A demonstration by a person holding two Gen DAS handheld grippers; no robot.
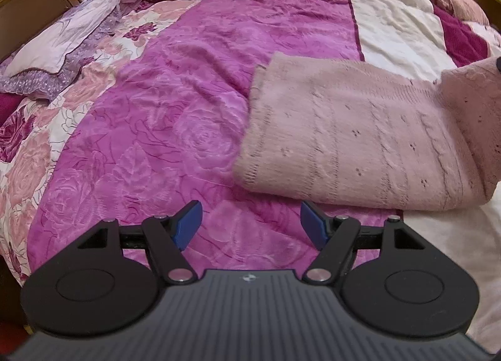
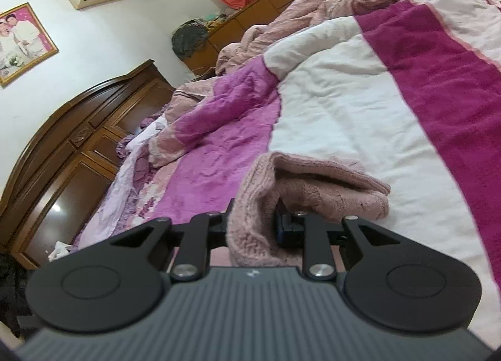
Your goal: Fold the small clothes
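Left wrist view shows the pink knitted garment (image 1: 360, 132) lying on the bed (image 1: 175, 117) at right, its far-right edge lifted by the right hand-held gripper (image 2: 253, 223) clamping it, apparently for folding, while the left hand-held gripper (image 1: 250, 223) waits open.

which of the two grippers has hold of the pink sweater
The right gripper: its jaws are shut on a fold of the pink knit sweater. The left gripper is open, with only bedspread between its jaws.

The knit garment (image 1: 360, 129) lies on the bedspread (image 1: 162, 117), headboard (image 2: 62, 142) behind.
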